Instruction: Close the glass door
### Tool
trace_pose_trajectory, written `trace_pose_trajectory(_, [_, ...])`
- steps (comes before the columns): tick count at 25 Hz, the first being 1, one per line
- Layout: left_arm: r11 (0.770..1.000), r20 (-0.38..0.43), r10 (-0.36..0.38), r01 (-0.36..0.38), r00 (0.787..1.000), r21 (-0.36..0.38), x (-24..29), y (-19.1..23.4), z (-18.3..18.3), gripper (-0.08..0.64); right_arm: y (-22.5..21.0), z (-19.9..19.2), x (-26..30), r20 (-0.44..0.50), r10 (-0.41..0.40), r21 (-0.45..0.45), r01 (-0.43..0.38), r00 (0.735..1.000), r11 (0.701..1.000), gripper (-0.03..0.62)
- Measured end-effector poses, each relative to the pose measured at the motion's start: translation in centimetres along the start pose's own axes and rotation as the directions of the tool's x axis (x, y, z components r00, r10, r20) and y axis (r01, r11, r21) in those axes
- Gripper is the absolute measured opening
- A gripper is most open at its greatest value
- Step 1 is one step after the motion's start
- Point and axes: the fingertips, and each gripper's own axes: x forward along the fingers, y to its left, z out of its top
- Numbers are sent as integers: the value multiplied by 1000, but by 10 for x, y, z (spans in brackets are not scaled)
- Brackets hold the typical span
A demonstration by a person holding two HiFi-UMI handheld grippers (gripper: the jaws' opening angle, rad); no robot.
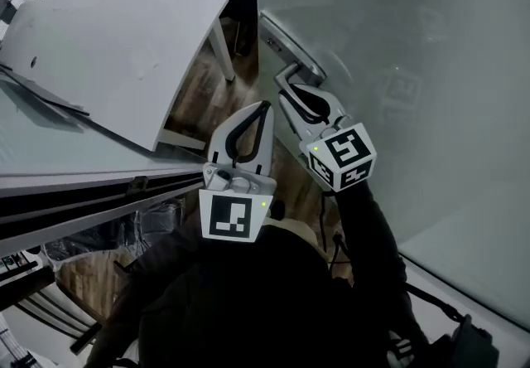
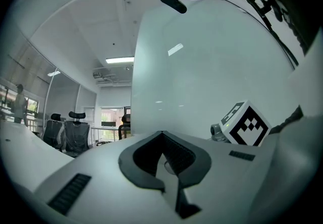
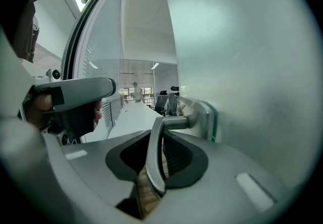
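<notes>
Between right gripper (image 3: 161,136) fingers (image 3: 187,160): door handle (image 3: 153,163), clamped; left gripper view misses it.

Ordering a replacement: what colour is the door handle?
Brushed silver; the handle shows best in the right gripper view.

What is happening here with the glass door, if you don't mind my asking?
A person is working a frosted glass door with two hand-held tools. The right claw is clamped on the door's metal handle, gripping the lever. The left claw is shut and empty, held just beside the right one. The door looks open: past its free edge you can see the floor and a white table.
</notes>
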Motion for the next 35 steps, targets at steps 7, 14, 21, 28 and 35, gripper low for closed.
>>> trace_pose_trajectory(7, [997, -23, 75, -75, 997, 16, -50, -17, 2, -3, 53, -2, -2, -6, 84, -13, -84, 996, 996, 66])
trace_pose_trajectory(14, [983, -43, 183, -182, 982, 29, -114, -19, 10, -3, 97, -5, -11, -17, 138, -22, -139, 990, 990, 66])
trace_pose_trajectory(21, [969, -58, 246, -244, 968, 38, -167, -12, 14, -3, 142, -5, -21, -19, 200, -39, -201, 980, 979, 66])
trace_pose_trajectory(28, [965, -38, 261, -260, 965, 24, -242, 5, 15, -3, 202, -12, -35, -26, 234, -54, -235, 972, 971, 66])
trace_pose_trajectory(35, [974, -40, 225, -223, 974, 39, -269, 1, 16, -3, 216, -18, -46, -28, 290, -44, -291, 957, 956, 66])
